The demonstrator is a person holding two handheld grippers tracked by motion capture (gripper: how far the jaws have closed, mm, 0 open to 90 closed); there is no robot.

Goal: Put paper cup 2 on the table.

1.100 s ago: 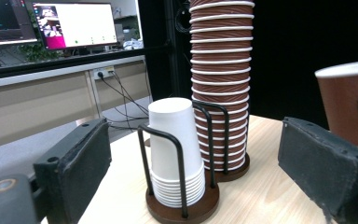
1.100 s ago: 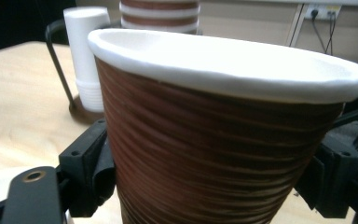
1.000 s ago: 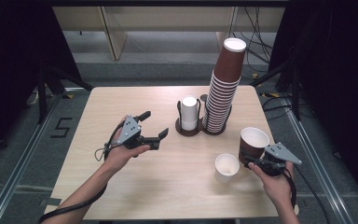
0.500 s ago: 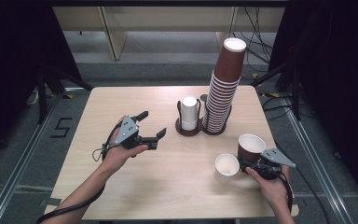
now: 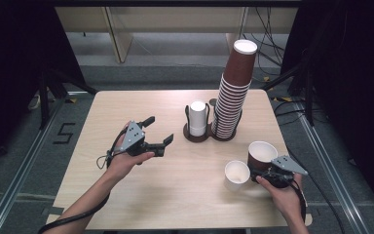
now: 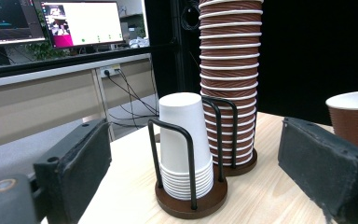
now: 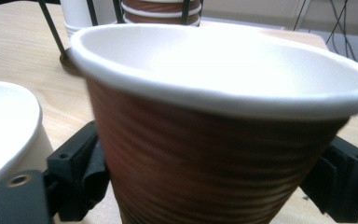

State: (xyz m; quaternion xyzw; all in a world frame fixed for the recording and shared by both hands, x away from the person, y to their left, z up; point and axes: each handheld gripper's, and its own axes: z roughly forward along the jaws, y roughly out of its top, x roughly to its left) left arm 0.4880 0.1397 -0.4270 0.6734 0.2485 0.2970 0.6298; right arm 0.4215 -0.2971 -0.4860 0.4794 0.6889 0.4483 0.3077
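My right gripper [image 5: 264, 169] is at the table's front right, shut on a brown ribbed paper cup [image 5: 262, 153] that stands upright with its white inside showing. In the right gripper view the brown cup [image 7: 214, 154] sits between the two jaws, which press its lower sides. A single white cup [image 5: 237, 171] stands just left of it, close beside the brown one. My left gripper [image 5: 158, 130] hovers open over the table's left-middle, holding nothing. It points at a short stack of white cups [image 6: 185, 140] in a wire holder [image 6: 191, 203].
A tall stack of brown cups [image 5: 233, 92] stands in a second wire holder beside the white stack [image 5: 197, 119] at the table's back middle. Cables and black stands lie beyond the table [image 5: 126, 195].
My right gripper has drawn the brown cup slightly down and toward the table's front edge. The left gripper has hardly moved.
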